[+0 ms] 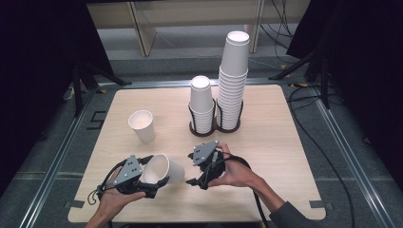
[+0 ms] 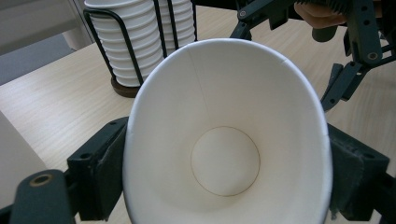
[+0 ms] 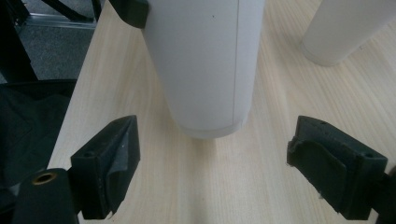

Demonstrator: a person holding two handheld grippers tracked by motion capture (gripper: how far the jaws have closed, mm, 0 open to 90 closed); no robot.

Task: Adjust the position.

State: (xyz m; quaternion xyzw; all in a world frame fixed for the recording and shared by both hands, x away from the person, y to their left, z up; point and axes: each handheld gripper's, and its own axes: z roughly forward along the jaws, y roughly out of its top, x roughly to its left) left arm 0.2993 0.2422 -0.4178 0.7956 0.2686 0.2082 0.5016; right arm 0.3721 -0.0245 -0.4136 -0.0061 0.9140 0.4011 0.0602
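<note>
High view: left claw (image 1: 154,183) grips a paper cup (image 1: 164,169) above the wooden table (image 1: 266,142); right claw (image 1: 197,179) wide.

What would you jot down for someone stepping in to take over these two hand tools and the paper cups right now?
Left hand-held gripper: shut on the rim of a white paper cup, which lies tilted with its mouth toward the person, squeezed oval in the left gripper view.
Right hand-held gripper: open, empty, aimed at that cup's base.
Also on the pale wooden table: one loose white paper cup standing upright, and a black wire double rack holding a short stack and a tall stack of cups.
Done: one cup picked up.
Left, probably: pass or seat this cup, then deal with the loose one.
</note>
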